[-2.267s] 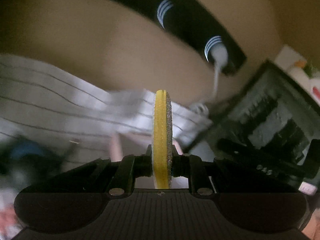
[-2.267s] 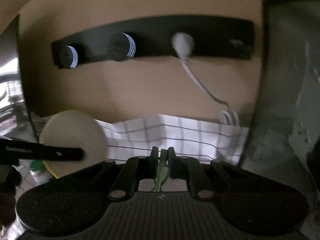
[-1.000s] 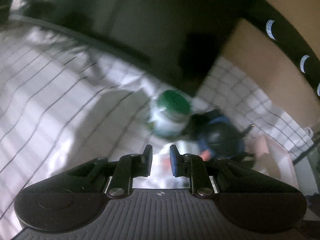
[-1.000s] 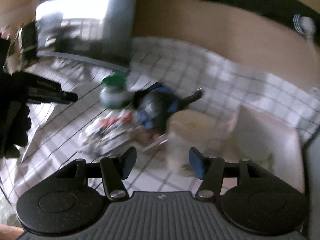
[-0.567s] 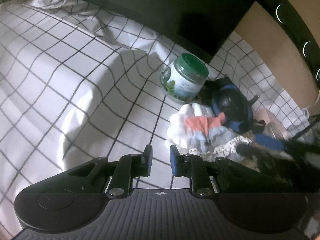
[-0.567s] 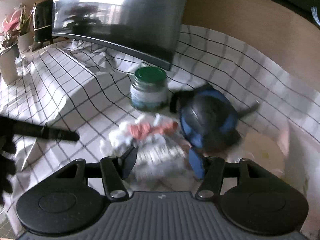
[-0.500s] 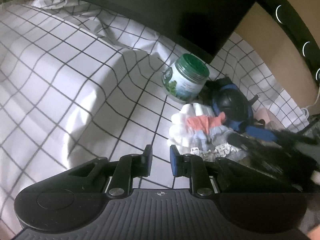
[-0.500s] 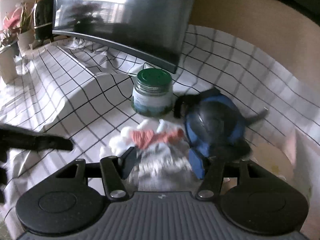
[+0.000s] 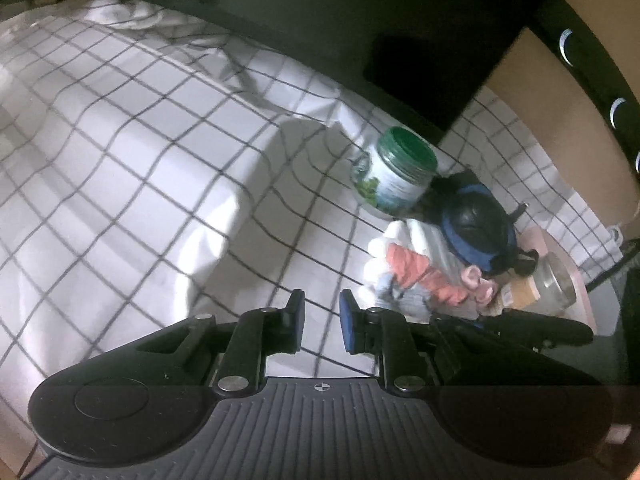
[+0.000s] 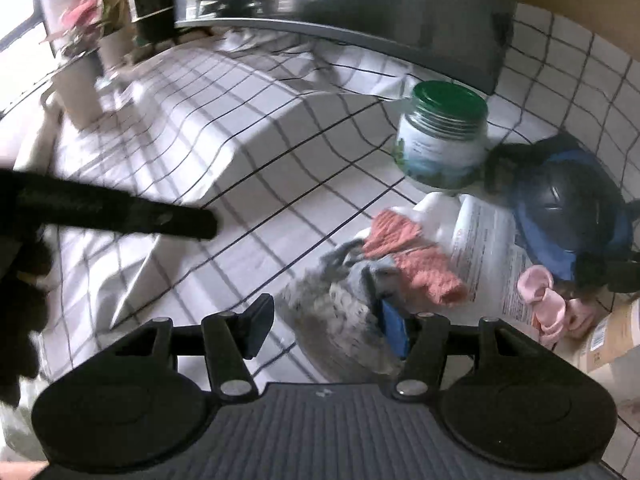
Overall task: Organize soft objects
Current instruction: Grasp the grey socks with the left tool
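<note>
Two fingers of the left gripper (image 9: 322, 322) stand a narrow gap apart in the left wrist view, with nothing between them, above the white checked cloth (image 9: 132, 184); ahead and to the right lies a heap of soft things (image 9: 416, 276), a salmon-pink knit piece on top of white and grey ones; just behind it stands a jar with a green lid (image 9: 394, 172), and beside that a dark round object with a blue band (image 9: 476, 228); the other gripper's black body crosses the lower right.

From the right wrist view, the right gripper (image 10: 326, 330) is spread wide, empty, its jaws on either side of the grey and cream fabric (image 10: 340, 312) at the near end of the heap; whether the pads touch it I cannot tell; the salmon-pink knit piece (image 10: 412, 260) lies just beyond, a white printed packet (image 10: 486, 248) to its right, pale pink soft pieces (image 10: 548, 308) further right; the left gripper (image 10: 120, 212) reaches in from the left, apart from the heap.
</note>
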### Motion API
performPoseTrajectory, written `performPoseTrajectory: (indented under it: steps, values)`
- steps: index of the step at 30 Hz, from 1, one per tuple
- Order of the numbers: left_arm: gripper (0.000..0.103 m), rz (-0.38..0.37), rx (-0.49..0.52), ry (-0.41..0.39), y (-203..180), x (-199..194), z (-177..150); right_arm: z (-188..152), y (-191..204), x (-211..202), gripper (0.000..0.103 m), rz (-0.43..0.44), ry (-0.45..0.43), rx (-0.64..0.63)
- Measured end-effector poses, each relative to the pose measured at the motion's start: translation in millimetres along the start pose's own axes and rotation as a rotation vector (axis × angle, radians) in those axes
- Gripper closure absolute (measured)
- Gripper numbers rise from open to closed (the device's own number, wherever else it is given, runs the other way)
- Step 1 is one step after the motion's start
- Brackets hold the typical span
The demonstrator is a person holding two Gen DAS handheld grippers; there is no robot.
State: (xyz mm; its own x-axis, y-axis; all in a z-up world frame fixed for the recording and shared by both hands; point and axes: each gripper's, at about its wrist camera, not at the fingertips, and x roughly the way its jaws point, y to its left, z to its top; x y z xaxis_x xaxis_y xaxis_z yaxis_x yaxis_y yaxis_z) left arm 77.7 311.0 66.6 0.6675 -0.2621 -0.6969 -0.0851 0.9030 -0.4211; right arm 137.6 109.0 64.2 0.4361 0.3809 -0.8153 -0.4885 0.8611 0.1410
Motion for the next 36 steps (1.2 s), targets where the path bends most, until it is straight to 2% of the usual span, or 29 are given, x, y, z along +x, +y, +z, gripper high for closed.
performPoseTrajectory:
  steps: [3, 7, 10, 15, 19, 22, 24, 27, 30, 32, 36]
  values:
    - [0.082, -0.016, 0.051, 0.012, -16.7, 7.7, 0.8, -9.8, -2.4, -17.4, 0.045, -0.035, -0.014, -0.014]
    - [0.082, -0.049, 0.136, 0.029, -45.3, 20.9, 0.7, -29.0, -20.9, -43.7, 0.044, -0.124, -0.034, -0.014]
    - [0.082, -0.063, 0.193, 0.046, -68.4, 33.2, -2.3, -50.8, -43.2, -55.1, 0.044, -0.194, -0.005, 0.029]
    - [0.082, -0.08, 0.272, 0.052, -100.8, 47.7, -8.1, -74.9, -70.9, -69.4, 0.044, -0.249, 0.01, 0.126]
    - [0.082, -0.079, 0.296, 0.062, -114.0, 57.6, -7.8, -86.6, -79.3, -77.2, 0.044, -0.264, 0.007, 0.164]
    - [0.082, -0.049, 0.271, 0.034, -118.3, 61.9, -4.2, -90.9, -82.4, -79.1, 0.044, -0.275, 0.007, 0.175]
    - [0.082, -0.061, 0.246, 0.038, -121.9, 67.3, -2.2, -92.3, -83.2, -78.1, 0.044, -0.282, 0.008, 0.183]
    - [0.082, -0.085, 0.278, 0.108, -133.7, 83.3, -9.0, -97.1, -87.0, -77.8, 0.044, -0.293, 0.017, 0.196]
    - [0.082, -0.043, 0.321, 0.185, -145.7, 101.6, -18.7, -104.8, -92.7, -78.0, 0.044, -0.311, 0.026, 0.206]
    - [0.082, -0.048, 0.326, 0.23, -150.9, 112.1, -23.9, -109.4, -96.9, -79.4, 0.044, -0.315, 0.031, 0.221]
    - [0.081, -0.1, 0.33, 0.225, -157.7, 110.4, -27.0, -116.9, -105.5, -80.3, 0.044, -0.316, 0.04, 0.248]
